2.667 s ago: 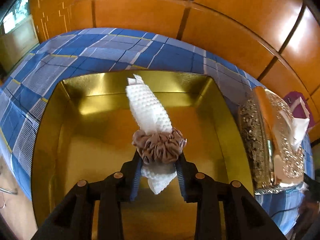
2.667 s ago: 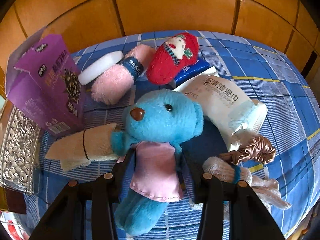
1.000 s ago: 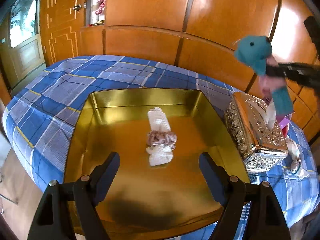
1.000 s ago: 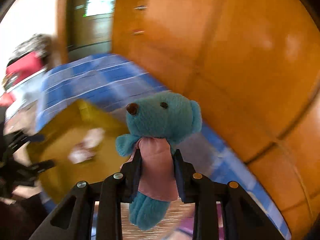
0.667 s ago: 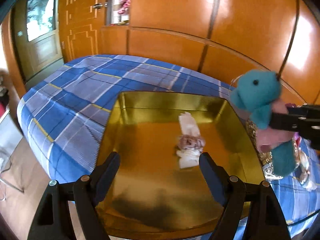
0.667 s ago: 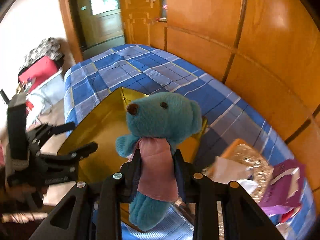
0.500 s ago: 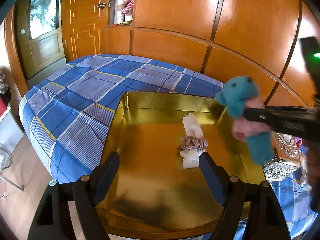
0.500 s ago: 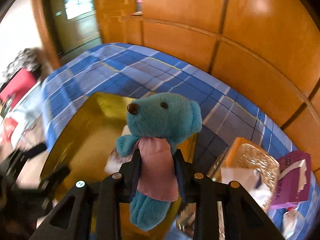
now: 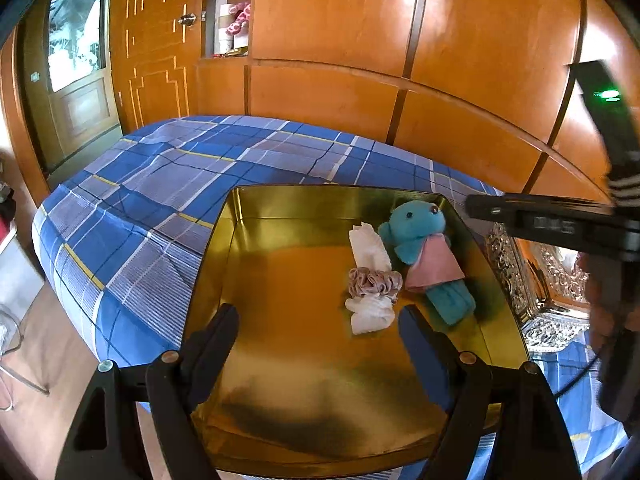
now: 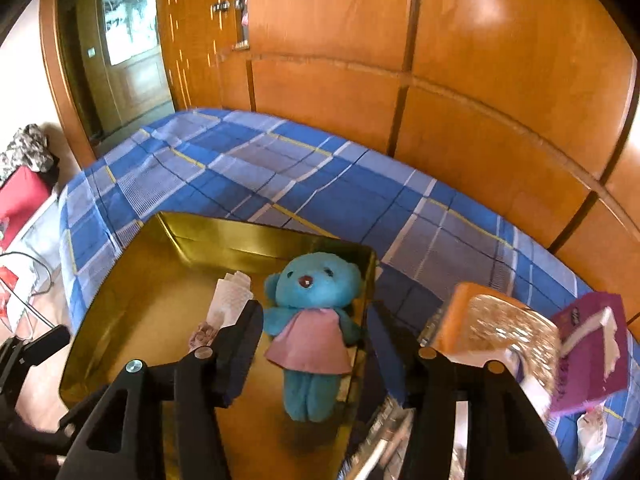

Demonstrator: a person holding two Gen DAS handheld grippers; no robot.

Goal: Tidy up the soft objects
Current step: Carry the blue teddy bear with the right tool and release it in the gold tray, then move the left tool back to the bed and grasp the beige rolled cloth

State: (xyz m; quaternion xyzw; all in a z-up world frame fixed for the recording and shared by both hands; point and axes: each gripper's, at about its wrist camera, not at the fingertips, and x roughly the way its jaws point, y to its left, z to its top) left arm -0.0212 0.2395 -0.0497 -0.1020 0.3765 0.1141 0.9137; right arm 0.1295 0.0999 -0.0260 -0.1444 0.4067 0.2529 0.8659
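A gold tray [image 9: 248, 432] [image 10: 120, 280] sits on the blue plaid bed. A blue teddy bear in a pink dress [image 9: 426, 256] [image 10: 312, 320] lies on its back in the tray's far right part. Beside it on the left lies a white rolled cloth [image 9: 370, 280] [image 10: 230, 296] with a mauve scrunchie [image 9: 374, 282] around it. My left gripper [image 9: 318, 330] is open and empty over the tray's near part. My right gripper [image 10: 312, 340] is open above the bear, its jaws apart on either side of it; its body shows in the left wrist view [image 9: 560, 222].
An ornate silver and gold tissue box [image 9: 536, 280] [image 10: 492, 328] stands right of the tray. A purple box [image 10: 592, 344] lies further right. Wooden wall panels run behind the bed. A door [image 9: 80, 80] is at the far left. Floor lies left of the bed.
My right gripper carried the bear over the tray, opened and let it go; the bear now lies in the tray beside the cloth. My left gripper stayed open and drew back slightly.
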